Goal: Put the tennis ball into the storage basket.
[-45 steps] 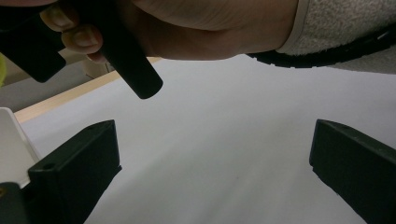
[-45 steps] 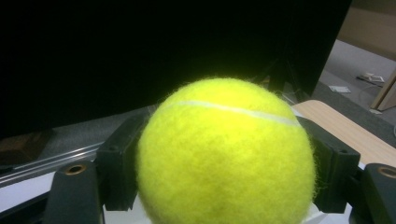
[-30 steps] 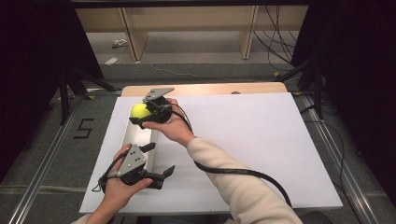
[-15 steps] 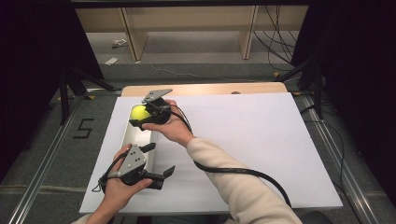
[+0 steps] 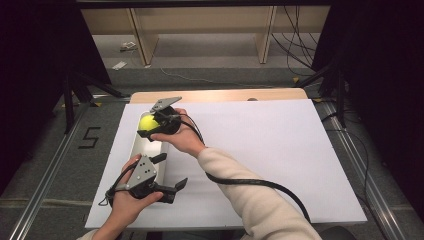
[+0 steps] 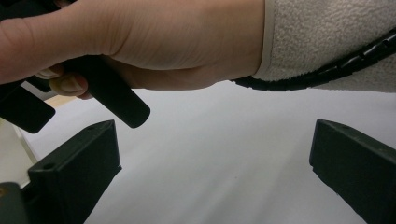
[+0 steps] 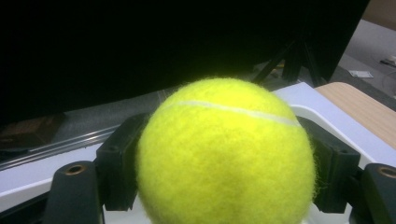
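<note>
Right gripper (image 5: 150, 126) clenched on a yellow tennis ball (image 7: 226, 156) over the white tray (image 5: 141, 146) near the worktop's left edge – left gripper (image 5: 169, 172) gaping wide, holding nothing

Even overhead light brightens the white table (image 5: 280, 150), while the far and side surroundings fall into deep darkness. Shadows under the hands are soft. In the right gripper view, the close tennis ball (image 7: 226, 154) looks slightly blurred and glowing; background dim.
</note>
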{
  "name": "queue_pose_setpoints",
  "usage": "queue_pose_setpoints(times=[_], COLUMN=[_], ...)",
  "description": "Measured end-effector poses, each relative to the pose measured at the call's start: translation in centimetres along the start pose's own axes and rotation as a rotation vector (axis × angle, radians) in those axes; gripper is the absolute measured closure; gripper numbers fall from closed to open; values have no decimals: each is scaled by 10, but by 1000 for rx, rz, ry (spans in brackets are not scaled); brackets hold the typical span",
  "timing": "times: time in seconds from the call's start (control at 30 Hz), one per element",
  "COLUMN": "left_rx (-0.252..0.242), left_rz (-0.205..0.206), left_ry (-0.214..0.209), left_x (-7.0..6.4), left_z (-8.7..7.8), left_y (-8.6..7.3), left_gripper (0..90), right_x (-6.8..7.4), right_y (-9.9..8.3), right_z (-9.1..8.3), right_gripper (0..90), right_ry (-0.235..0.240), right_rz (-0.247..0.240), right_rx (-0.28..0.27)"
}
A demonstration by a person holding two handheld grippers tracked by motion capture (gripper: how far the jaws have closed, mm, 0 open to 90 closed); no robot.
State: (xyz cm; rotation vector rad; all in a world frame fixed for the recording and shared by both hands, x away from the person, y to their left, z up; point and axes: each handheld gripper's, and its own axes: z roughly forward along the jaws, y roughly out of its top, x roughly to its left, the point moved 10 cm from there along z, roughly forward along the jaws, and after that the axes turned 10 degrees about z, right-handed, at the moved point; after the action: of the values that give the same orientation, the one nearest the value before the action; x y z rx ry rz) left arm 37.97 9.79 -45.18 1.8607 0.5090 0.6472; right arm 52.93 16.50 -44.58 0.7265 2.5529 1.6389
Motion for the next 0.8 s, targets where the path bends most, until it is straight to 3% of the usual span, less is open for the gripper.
queue_pose_setpoints(times=[0.8], left_rx=[1], left_rz=[3], left_ry=[-6], left_x=[-2], left_z=[1], left_y=[0], left_gripper=[11], right_x=[2], right_y=[-16], right_z=[13], right_gripper=[265], right_ry=[13], right_rz=[-5], right_rx=[47])
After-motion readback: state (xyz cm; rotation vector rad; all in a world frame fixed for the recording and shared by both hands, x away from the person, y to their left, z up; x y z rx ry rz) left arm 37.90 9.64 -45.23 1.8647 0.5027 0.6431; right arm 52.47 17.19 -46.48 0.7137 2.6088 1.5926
